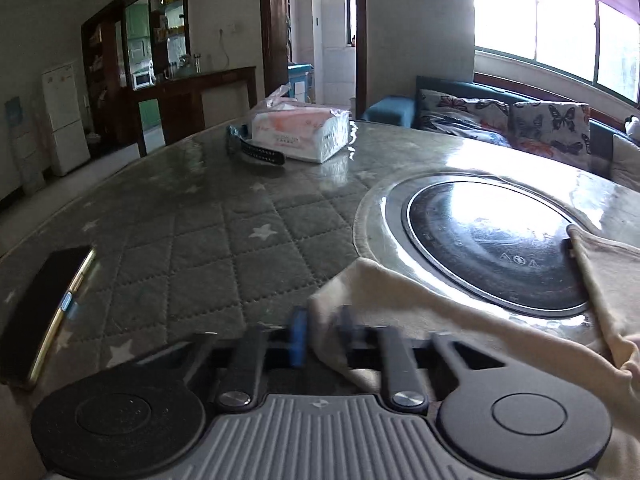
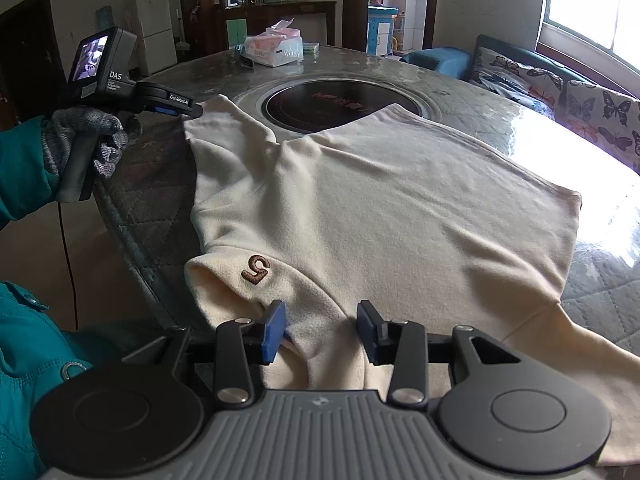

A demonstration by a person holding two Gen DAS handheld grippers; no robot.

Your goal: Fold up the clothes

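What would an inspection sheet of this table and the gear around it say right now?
Surface: round table with quilted star-print cover and a built-in cooktop.
Job's things: cream sweater spread flat, partly over the cooktop.
Clutter: tissue pack, black strap, phone.
Grippers: left gripper shut on the sweater's sleeve end; right gripper open, jaws either side of the collar.
Cables: thin black cable hanging from the left gripper's handle.
Surroundings: fridge, cabinets, butterfly-print sofa, bright windows.
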